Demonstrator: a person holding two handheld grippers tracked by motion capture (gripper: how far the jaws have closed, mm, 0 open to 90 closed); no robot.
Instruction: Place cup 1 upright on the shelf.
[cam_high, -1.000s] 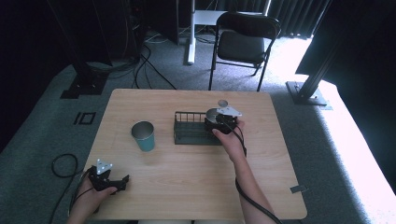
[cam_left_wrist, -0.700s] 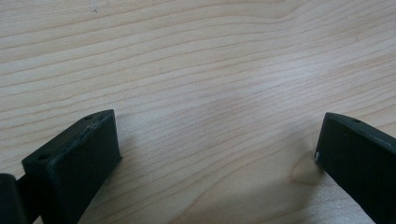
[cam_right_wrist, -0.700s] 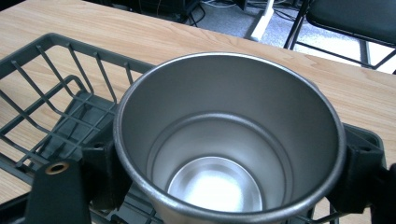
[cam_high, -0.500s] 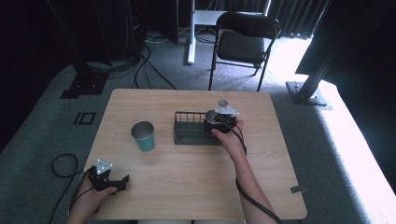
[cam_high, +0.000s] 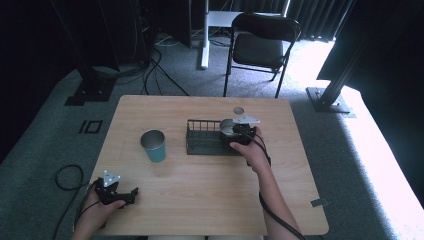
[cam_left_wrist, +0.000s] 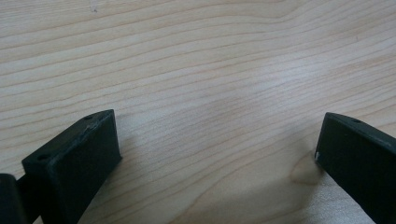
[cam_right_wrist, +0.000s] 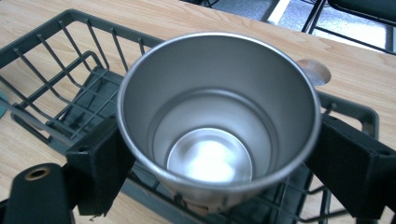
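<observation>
A steel cup (cam_high: 227, 127) (cam_right_wrist: 219, 116) stands upright with its mouth up at the right end of a dark wire basket (cam_high: 202, 136) (cam_right_wrist: 56, 56). My right gripper (cam_high: 232, 135) (cam_right_wrist: 219, 163) is shut on it, one black jaw pressed to each side of its wall. Whether the cup's base rests on the basket floor I cannot tell. A teal cup (cam_high: 153, 145) stands on the table left of the basket. My left gripper (cam_high: 131, 194) (cam_left_wrist: 217, 154) lies open at the front left, with bare wood between its jaws.
The wooden table (cam_high: 200, 190) has free room across its front and right side. A small round spot (cam_high: 238, 110) (cam_right_wrist: 315, 70) lies just behind the basket. A black folding chair (cam_high: 265, 40) stands beyond the far edge.
My right gripper has shifted slightly left with the steel cup at the basket's right end. The left gripper has not moved.
</observation>
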